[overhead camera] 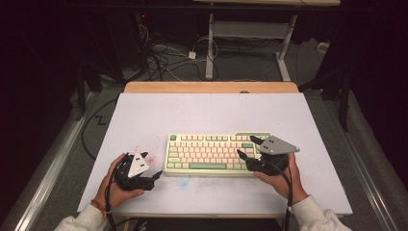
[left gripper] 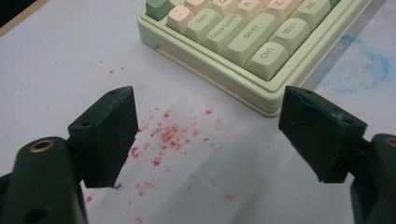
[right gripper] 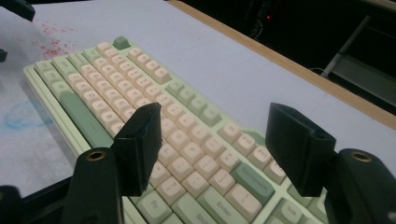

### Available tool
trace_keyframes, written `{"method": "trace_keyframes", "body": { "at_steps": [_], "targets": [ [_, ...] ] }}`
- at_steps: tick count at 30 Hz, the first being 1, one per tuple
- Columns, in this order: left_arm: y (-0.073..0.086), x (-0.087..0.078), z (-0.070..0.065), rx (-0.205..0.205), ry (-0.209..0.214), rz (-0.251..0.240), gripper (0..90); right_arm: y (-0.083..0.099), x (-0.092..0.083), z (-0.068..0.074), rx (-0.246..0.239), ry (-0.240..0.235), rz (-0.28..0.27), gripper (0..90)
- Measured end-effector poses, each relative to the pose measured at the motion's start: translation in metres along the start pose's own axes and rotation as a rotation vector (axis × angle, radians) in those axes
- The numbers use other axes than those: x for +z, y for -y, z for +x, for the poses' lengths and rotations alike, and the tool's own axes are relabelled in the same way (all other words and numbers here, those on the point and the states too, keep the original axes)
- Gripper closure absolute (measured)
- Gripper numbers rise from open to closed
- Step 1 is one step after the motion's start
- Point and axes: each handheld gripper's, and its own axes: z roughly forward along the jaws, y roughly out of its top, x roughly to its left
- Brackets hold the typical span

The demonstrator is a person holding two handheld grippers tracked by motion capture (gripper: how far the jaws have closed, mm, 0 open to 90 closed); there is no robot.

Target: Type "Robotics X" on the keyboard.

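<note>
Right gripper (right gripper: 212,140) being held spread over the keyboard (right gripper: 140,98), nothing gripped, left gripper (left gripper: 205,135) being kept spread, empty, keyboard corner just ahead, red specks (left gripper: 168,135) below.

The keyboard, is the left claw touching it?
Apart. In the left gripper view, bare table with red specks lies between the left gripper and the keyboard.

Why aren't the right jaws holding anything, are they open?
Open: the right gripper hangs above the keyboard, keys showing in the gap between its jaws.
</note>
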Motion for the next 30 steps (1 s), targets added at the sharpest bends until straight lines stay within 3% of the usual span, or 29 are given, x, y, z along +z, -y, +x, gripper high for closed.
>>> {"method": "trace_keyframes", "body": {
  "at_steps": [5,11,20,25,26,28,29,30],
  "targets": [
    [-0.001,-0.001,0.000,-0.007,-0.014,-0.009,20.6,0.010,-0.009,-0.001,0.008,0.033,-0.004,31.7],
    [-0.002,-0.005,0.001,-0.005,0.006,-0.027,24.1,0.022,-0.019,0.000,0.009,0.058,-0.014,29.6],
    [-0.002,-0.007,0.003,-0.026,0.013,-0.030,28.3,0.042,-0.030,0.001,-0.002,0.106,0.029,29.3],
    [-0.004,-0.008,0.003,-0.031,0.035,-0.028,39.2,0.051,-0.035,0.001,0.011,0.110,0.031,29.0],
    [-0.004,-0.008,0.003,-0.031,0.041,-0.026,49.0,0.055,-0.038,0.001,0.003,0.119,0.038,29.1],
    [-0.006,-0.008,0.003,-0.034,0.059,-0.021,59.9,0.058,-0.040,0.001,0.004,0.123,0.040,29.1],
    [-0.006,-0.008,0.004,-0.037,0.073,-0.019,59.9,0.058,-0.040,0.001,0.004,0.123,0.040,29.1],
    [-0.007,-0.008,0.004,-0.034,0.084,-0.016,65.4,0.059,-0.040,0.000,0.003,0.122,0.044,29.1]
  ]
}}
